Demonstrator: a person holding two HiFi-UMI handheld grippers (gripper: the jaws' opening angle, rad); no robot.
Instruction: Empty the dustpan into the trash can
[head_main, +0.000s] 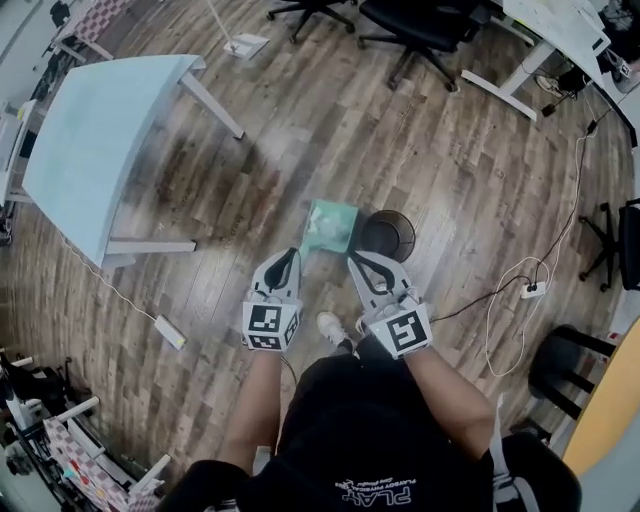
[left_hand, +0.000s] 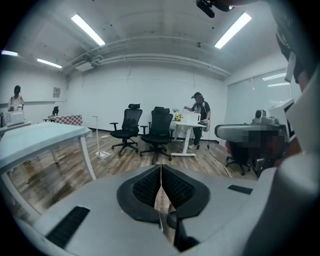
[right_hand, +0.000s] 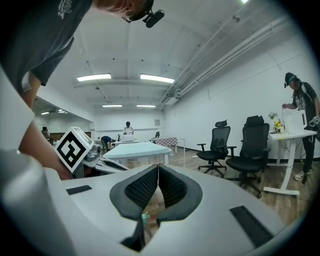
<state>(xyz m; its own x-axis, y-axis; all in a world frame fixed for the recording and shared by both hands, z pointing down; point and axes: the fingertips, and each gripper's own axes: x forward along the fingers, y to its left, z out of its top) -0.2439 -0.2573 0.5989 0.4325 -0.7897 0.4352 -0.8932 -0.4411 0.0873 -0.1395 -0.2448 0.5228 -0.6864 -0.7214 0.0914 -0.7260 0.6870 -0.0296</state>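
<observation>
Black ribbed pads of the left claw (left_hand: 161, 170) meet at the tips, clenched on nothing; only floorboards show through the slit lower down. Right claw (right_hand: 158, 170) likewise clenched tip to tip, and empty. A teal sliver in the gap behind its pads is probably the dustpan (head_main: 332, 227), but too little of it shows there to be sure. From the head view both claws are held out side by side in front of the person's body, above the wooden floor (head_main: 450, 180), the right tip overlapping the dustpan's near corner in the picture. Dustpan lies flat on the floor, not held by either claw. Pale patches inside it, contents not identifiable. Trash can (head_main: 388, 235), dark and round, stands just beside the dustpan's right edge; whether the two touch cannot be told, and its inside reads only as black. One white shoe (head_main: 330, 325) shows between the claws; the rest of the legs are hidden under the torso. Pale blue bench (head_main: 100, 140) stands well apart at the left, its far end cut off by the frame. Black office chairs (head_main: 420, 25) at the top edge are also cropped. White power strip (head_main: 532, 290) with looped cable lies to the right.
</observation>
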